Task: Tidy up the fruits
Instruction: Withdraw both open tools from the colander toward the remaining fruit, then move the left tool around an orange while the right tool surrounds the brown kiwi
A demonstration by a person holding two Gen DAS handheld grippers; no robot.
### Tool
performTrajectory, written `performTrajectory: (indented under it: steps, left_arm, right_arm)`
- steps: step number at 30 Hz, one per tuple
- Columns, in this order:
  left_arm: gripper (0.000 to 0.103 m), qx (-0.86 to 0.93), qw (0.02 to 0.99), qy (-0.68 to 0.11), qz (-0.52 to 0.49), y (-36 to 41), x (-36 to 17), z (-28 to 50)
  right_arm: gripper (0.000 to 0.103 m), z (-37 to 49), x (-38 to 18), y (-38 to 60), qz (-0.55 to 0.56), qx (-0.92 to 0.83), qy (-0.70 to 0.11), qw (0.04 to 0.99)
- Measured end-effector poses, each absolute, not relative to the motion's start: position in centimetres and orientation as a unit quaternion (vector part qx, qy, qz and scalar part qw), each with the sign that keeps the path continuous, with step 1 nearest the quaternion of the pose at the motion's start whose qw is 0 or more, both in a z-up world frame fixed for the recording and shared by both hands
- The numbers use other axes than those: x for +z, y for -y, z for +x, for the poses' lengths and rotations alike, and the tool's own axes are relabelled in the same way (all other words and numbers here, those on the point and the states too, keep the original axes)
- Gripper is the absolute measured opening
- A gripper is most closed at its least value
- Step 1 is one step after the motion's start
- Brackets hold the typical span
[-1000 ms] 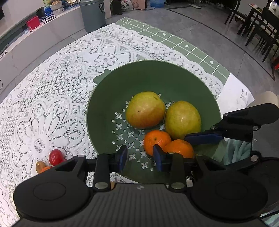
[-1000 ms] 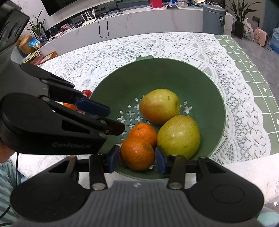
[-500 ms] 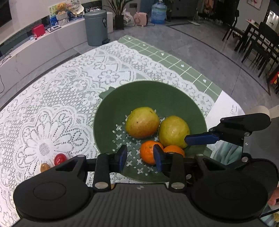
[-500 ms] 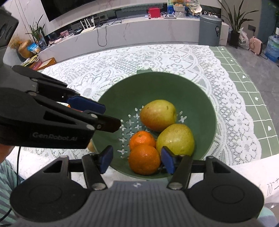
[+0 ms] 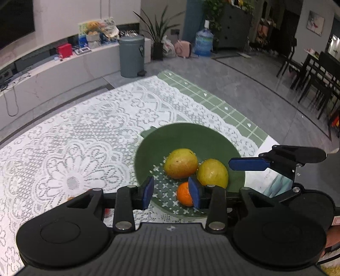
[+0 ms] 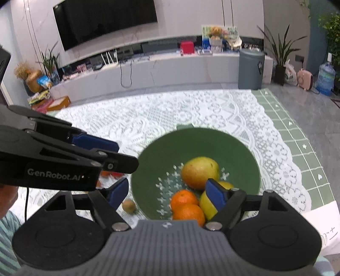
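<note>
Left gripper (image 5: pixel 171 192) hangs released above the green bowl (image 5: pixel 187 135), which holds two mangoes (image 5: pixel 180 163) and one visible orange (image 5: pixel 184 194). From the right wrist, the right gripper (image 6: pixel 166 194) gapes wide and empty over that bowl (image 6: pixel 197 142): two oranges (image 6: pixel 188 212), two mangoes (image 6: pixel 199 174); one kiwi (image 6: pixel 129 205) lies beside it.

White lace tablecloth (image 5: pixel 85 135) lying over green grid mat (image 5: pixel 214 104); grey cylindrical bin (image 6: pixel 250 69) standing beyond, wall-mounted black television (image 6: pixel 106 19) hanging.
</note>
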State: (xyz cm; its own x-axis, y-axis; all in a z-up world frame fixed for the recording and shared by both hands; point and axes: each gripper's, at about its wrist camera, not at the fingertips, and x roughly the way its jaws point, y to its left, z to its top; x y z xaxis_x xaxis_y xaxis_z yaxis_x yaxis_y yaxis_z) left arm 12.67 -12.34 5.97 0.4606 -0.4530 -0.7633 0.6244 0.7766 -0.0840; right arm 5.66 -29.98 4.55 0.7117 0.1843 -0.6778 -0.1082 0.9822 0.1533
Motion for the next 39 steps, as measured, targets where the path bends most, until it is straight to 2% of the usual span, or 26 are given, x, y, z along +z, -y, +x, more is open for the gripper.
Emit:
performTrajectory:
  steps: [2, 10, 22, 39]
  left_arm:
    - [0.046, -0.309, 0.857, -0.401, 0.093, 11.5, 6.5, 12.4]
    - [0.049, -0.248, 0.897, -0.363, 0.044, 7.0, 6.7, 10.8]
    - [0.049, -0.189, 0.906, -0.377, -0.025, 0.6, 3.2, 8.7]
    - [0.049, -0.144, 0.916, -0.368, -0.061, -3.6, -2.8, 7.1]
  right_arm:
    - [0.081, 5.2, 4.7, 29.5, 0.055, 0.074, -0.355, 0.930]
    - [0.082, 3.8, 4.4, 26.8, 0.058, 0.066, -0.295, 0.951]
    - [0.086, 1.9, 2.0, 22.4, 0.023, 0.075, -0.250, 0.965]
    - [0.087, 2.5, -3.9, 17.7, -0.063, 0.101, -0.268, 0.956]
